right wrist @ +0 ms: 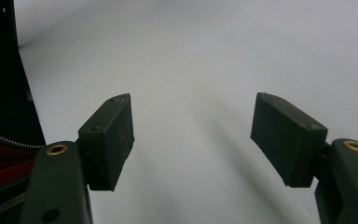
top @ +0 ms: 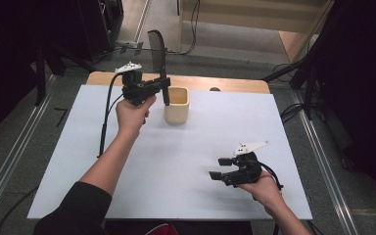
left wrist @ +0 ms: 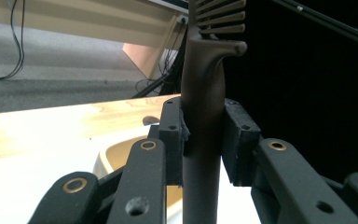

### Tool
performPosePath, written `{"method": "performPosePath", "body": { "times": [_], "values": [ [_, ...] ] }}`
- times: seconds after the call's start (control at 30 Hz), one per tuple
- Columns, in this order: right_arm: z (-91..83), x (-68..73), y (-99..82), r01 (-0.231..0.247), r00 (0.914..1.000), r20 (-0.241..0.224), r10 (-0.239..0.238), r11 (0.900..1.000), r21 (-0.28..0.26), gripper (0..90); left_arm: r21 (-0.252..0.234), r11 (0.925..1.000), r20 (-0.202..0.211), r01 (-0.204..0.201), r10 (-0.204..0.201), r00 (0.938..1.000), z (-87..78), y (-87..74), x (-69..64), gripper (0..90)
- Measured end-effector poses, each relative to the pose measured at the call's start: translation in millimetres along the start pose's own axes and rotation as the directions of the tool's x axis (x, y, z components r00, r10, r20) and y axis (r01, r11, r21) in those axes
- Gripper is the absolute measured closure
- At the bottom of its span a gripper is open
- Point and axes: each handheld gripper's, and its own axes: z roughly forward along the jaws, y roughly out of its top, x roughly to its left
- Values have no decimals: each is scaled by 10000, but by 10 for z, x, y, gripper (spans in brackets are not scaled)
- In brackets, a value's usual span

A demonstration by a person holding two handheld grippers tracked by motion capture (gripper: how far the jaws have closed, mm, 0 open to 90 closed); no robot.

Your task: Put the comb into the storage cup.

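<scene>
The long black plastic slotted spatula (top: 158,58) is held upright above the square cream cup (top: 176,105), near the table's (top: 127,161) far edge. It is clamped by the left gripper (top: 164,86). It probably gets lowered in next. The right gripper (top: 220,168) rests spread, holding nothing, near the right edge.

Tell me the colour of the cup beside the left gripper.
Cream cup, clearest in the high view.
</scene>
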Motion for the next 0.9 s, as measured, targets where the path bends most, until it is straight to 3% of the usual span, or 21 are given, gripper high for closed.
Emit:
{"method": "performPosePath", "body": {
  "times": [0.1,0.9],
  "values": [
    [-1,2,-5,-26,10000,-31,26,10000,-54,279,-135,9995,23,294,-294,9996,44,40,45,735],
    [4,-9,-7,56,9998,-203,-59,9998,-185,281,-44,9991,-352,-424,423,9985,466,24,121,734]
  ]
}}
